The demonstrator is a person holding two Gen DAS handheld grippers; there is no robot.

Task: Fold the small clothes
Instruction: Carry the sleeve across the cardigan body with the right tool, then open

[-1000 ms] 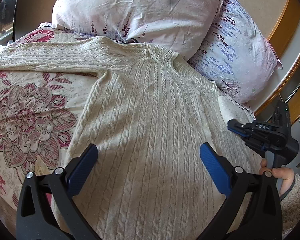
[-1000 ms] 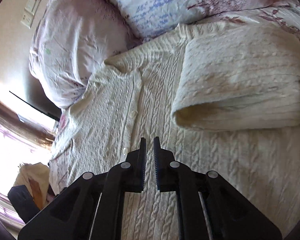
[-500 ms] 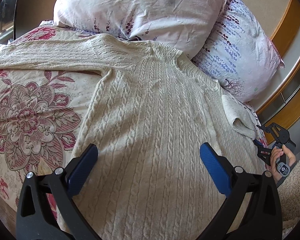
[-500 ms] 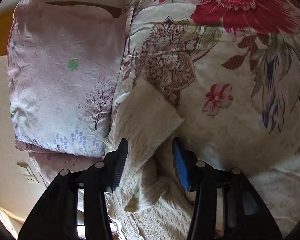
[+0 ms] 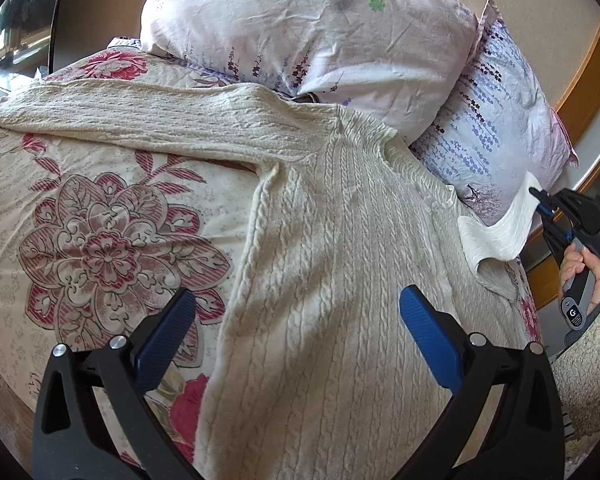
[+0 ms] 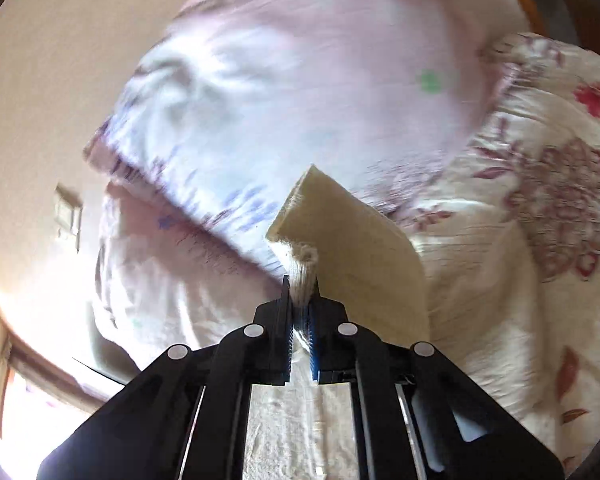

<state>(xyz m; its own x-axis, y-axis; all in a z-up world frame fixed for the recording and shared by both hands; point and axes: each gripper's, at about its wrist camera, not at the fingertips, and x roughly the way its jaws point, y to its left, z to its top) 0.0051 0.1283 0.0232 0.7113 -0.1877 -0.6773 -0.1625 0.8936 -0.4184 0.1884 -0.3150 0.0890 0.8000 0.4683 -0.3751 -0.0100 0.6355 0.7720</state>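
A cream cable-knit sweater (image 5: 332, 264) lies spread on the floral bedspread (image 5: 100, 232), one sleeve (image 5: 140, 116) stretched out to the left. My left gripper (image 5: 296, 336) hovers open over the sweater's lower body, nothing between its blue pads. At the right edge my right gripper (image 5: 538, 200) is shut on the cuff of the other sleeve (image 5: 500, 228) and holds it lifted off the bed. In the right wrist view the right gripper (image 6: 301, 296) pinches that cream sleeve cuff (image 6: 340, 232), which fans out ahead of the tips.
Two pillows (image 5: 320, 28) (image 5: 496, 128) lean at the head of the bed, just beyond the collar. A wooden headboard rail (image 5: 580, 80) runs behind them. A person's hand (image 5: 584, 268) and fuzzy sleeve hold the right gripper's handle. A wall switch (image 6: 68, 216) shows in the right wrist view.
The right gripper opened around the right sleeve's cuff, shut on it and lifted it off the bed. The left gripper shifted slightly sideways, still open.
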